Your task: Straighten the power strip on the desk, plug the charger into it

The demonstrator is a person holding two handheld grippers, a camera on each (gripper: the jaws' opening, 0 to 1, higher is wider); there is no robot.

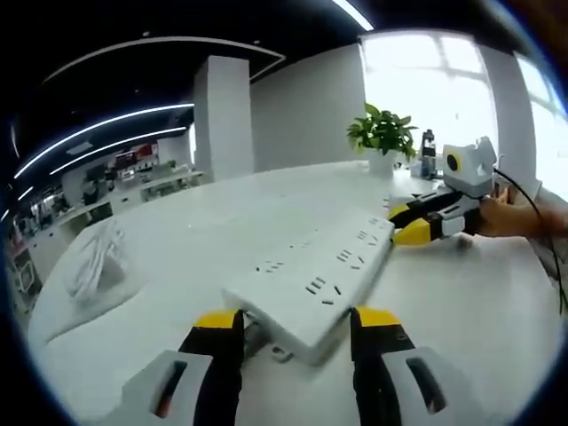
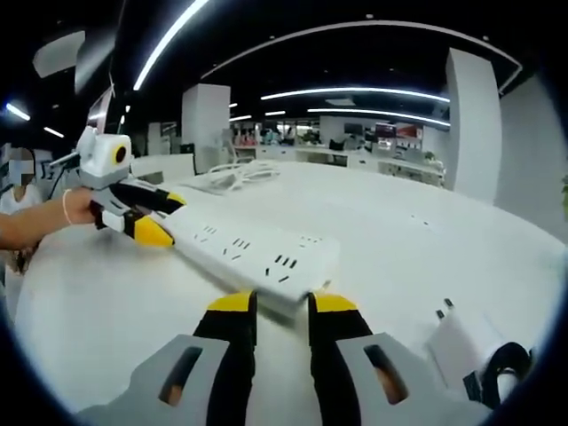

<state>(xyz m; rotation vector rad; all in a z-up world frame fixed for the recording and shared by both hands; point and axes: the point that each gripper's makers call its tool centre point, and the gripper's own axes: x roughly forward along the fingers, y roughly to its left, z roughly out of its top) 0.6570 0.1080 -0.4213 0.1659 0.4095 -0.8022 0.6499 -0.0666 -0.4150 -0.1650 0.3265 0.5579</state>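
1. The power strip [image 1: 312, 271] is lying out on the open middle of the white desk [image 1: 461, 311], and each gripper is working one end of it. Its long axis is running straight from one set of tongs to the other.

2. The left gripper [image 1: 297, 321] is sitting with its jaws spread on either side of the near end. They look close to the strip's sides, but I can't tell for sure if they're actually clenching it or just bracketing it.

3. The right gripper [image 2: 281, 303] is pinching the opposite end, jaws nearly together on the strip's edge, so I'd call that one grasping.

4. In the right gripper view, the charger [image 2: 461, 342] is lying on the desk off to that gripper's right, prongs pointing up, with a dark cable [image 2: 501, 368] beside it. That makes the right hand the nearer one for picking it up.

5. My guess: they're squaring up the strip with both ends held, and plugging isn't started yet.

6. A coil of white cable [image 1: 93, 266] is lying toward the desk's far edge, well apart from everything.
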